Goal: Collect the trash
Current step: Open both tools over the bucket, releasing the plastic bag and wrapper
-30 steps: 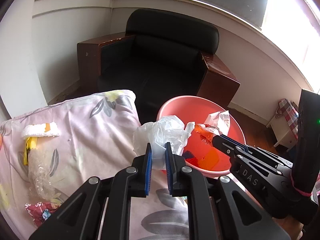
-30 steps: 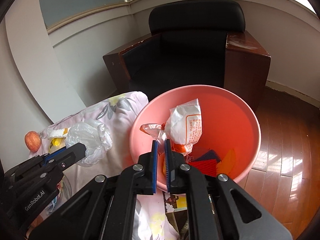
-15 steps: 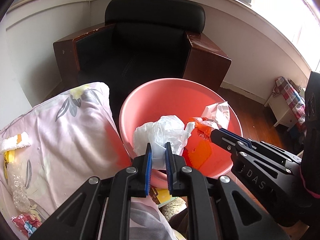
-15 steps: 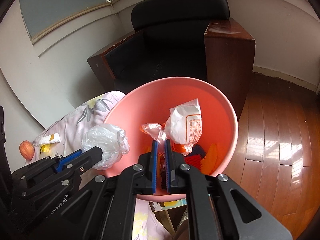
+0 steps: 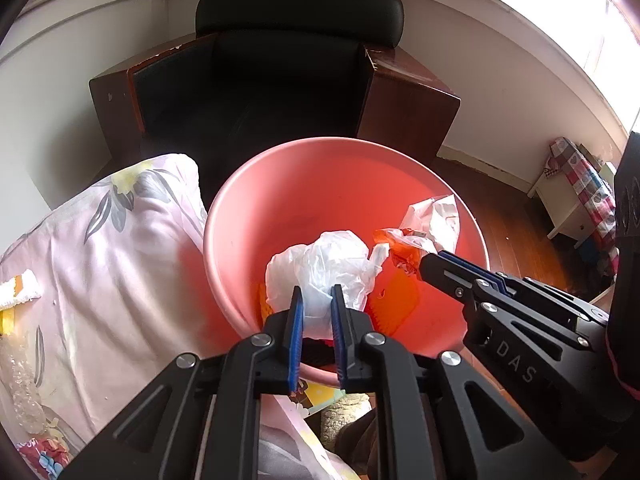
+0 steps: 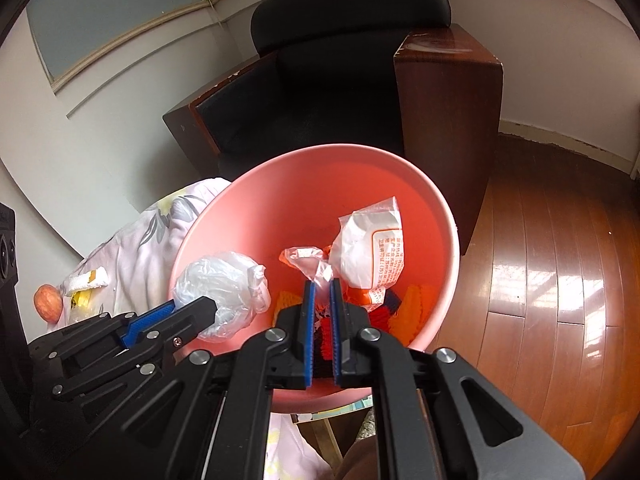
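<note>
Holding a crumpled clear-white plastic bag (image 5: 320,268) between narrow blue pads, the left tool (image 5: 316,304) hangs just inside the near rim of the round pink plastic basin (image 5: 256,184). Its jaws stand slightly apart with the bag pinched between them. Beside it, the right tool (image 6: 321,292) is closed almost fully on the twisted neck of a white printed snack wrapper with orange trim (image 6: 368,248), which dangles above the basin's middle. Both pieces of trash are therefore over the basin, not yet lying in it.

Below them, orange mesh netting (image 6: 416,308) and dark scraps cover the basin's bottom. More litter waits on the pink floral bedsheet (image 5: 120,264) towards its left edge: a clear bubble-wrap strip (image 5: 20,384), a white and orange packet (image 6: 86,280) and a red apple (image 6: 48,302).

Beyond the basin stands a black leather armchair with brown wooden arms (image 5: 280,80).

My worry is the light bag: thin film may cling to a pad when released, or drift over the near rim onto the sheet. The wrapper's loose tail could likewise snag between the right tool's pads.
</note>
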A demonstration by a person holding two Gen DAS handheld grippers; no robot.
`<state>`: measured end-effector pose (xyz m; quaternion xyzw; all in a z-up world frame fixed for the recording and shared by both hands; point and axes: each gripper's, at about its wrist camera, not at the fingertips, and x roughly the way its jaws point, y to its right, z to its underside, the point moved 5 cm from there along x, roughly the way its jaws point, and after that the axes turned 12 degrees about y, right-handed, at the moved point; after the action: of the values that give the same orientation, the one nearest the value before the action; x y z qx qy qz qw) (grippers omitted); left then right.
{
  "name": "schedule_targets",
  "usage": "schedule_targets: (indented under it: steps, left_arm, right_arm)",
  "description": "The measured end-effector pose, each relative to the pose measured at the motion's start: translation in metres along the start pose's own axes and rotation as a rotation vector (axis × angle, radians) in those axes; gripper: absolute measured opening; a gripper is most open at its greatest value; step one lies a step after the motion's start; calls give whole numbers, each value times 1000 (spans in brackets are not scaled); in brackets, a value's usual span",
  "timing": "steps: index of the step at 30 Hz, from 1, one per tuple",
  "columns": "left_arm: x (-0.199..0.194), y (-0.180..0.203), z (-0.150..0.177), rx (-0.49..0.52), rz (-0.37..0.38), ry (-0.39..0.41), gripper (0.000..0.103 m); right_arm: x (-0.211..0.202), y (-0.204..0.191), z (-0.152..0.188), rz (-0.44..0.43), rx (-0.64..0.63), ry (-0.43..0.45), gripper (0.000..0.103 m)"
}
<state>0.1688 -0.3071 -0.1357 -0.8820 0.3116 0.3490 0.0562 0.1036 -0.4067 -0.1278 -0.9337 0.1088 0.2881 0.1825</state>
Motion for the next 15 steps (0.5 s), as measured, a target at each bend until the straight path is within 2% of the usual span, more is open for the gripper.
schedule_targets:
  steps: [6,9,11,15]
  left_arm:
    - [2,3,-1,3,-5,-2,18]
    - [1,3,-1,3,-7,-4,26]
    - [-1,3,-2,5,-14,6,36]
    - [-4,2,-4,8,-20,21,37]
  right_arm:
    - [2,2,0,-1,13,-9,7]
    - [2,5,1,10,26,-14,9]
    - [3,6,1,11,32,-17,9]
    - [2,7,2,10,33,-19,11]
